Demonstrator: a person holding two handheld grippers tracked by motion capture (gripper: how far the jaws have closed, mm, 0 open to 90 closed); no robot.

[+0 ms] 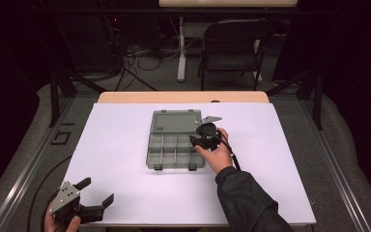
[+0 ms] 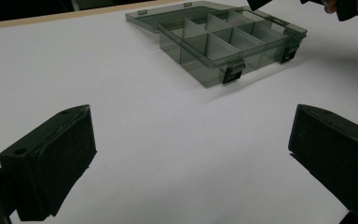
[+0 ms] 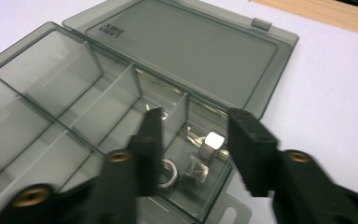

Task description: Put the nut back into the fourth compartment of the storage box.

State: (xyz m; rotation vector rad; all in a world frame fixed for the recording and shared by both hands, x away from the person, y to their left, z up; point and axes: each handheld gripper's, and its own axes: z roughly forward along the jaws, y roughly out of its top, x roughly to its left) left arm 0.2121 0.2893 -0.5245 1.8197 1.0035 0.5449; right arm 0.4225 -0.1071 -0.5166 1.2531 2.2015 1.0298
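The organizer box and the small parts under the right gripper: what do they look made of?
The organizer box looks like smoky translucent plastic, glossy: dividers and the white sheet show through its walls. The small parts in its corner compartment look like bare metal hardware, silvery with bright glints; one seems a nut, another a ring or washer, though blur leaves that open.

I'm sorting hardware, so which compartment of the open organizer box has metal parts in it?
The corner compartment under the right gripper, beside the lid hinge; the others look empty.

White table (image 1: 125, 159) carries an open organizer box (image 1: 176, 140).
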